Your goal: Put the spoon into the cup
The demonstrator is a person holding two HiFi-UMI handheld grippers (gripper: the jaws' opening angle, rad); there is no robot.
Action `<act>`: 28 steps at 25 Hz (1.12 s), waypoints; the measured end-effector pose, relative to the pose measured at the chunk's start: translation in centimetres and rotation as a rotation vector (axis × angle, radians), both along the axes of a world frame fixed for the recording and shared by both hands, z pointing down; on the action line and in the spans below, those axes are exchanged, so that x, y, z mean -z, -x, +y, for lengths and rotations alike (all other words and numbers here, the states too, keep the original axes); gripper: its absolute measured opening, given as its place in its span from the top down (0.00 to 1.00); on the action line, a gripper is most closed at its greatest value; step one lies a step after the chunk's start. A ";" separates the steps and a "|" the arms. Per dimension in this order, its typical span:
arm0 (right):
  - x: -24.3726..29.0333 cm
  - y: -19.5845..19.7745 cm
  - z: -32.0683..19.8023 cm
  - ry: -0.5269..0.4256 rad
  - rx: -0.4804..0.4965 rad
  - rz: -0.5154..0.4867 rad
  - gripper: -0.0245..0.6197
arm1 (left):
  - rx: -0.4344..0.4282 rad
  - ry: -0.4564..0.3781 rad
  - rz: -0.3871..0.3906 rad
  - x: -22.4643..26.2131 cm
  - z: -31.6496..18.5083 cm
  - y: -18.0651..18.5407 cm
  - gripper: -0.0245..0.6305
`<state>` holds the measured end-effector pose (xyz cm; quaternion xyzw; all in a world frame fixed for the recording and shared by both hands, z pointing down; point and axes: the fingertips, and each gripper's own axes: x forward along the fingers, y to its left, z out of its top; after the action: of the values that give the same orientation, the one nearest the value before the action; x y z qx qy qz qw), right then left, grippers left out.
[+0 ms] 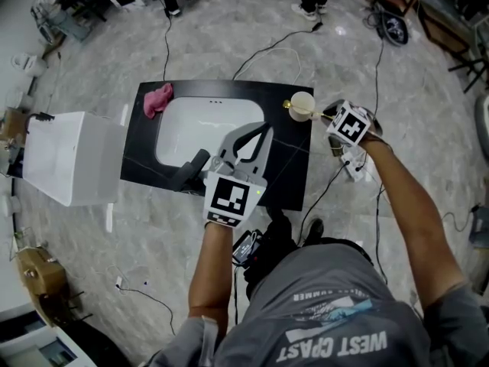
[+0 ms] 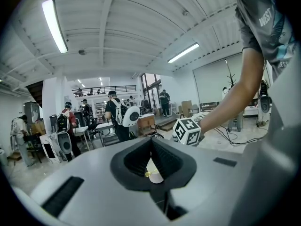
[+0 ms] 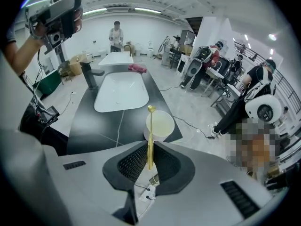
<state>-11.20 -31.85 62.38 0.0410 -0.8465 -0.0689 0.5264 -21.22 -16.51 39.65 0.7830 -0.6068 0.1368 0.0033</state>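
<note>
Black tabletop [image 1: 290,167] carries the cup [image 1: 302,104] at its corner. Right tongs [image 3: 150,147] pinch the gold spoon [image 3: 150,135], tip at the cup's rim; left tongs [image 2: 151,140] are pressed together, empty. Best to centre the spoon over the cup's mouth, tilt it down, then release.

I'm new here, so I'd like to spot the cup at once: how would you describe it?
Find the black countertop with the white sink set in it. At its corner beside the right tongs stands a pale cream round cup, the only open vessel; the pink cloth lies at the opposite end.
</note>
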 end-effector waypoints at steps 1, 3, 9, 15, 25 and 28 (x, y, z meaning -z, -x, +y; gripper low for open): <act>0.0 -0.1 -0.1 0.004 -0.013 -0.008 0.87 | 0.000 0.002 0.000 0.0 0.1 0.0 0.96; -0.1 -0.4 -0.2 0.015 -0.037 -0.020 0.87 | 0.000 0.005 0.000 -0.1 0.3 0.0 0.96; 0.2 -1.4 -0.4 0.018 -0.062 -0.021 0.87 | -0.010 0.002 -0.009 0.4 0.4 -0.4 0.96; 0.4 -2.2 -0.6 0.010 -0.086 -0.020 0.86 | -0.022 -0.006 -0.020 0.9 0.6 -1.1 0.96; 1.4 -2.5 -0.4 -0.007 -0.082 -0.036 0.86 | -0.015 -0.010 -0.032 1.5 1.4 -1.9 0.96; 1.9 -2.5 -0.5 -0.019 -0.078 -0.041 0.86 | -0.012 -0.018 -0.046 1.9 1.6 -1.9 0.96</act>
<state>-8.69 -32.36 60.49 0.0806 -0.8541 -0.0556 0.5108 -19.27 -14.90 37.72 0.7832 -0.6032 0.1494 -0.0187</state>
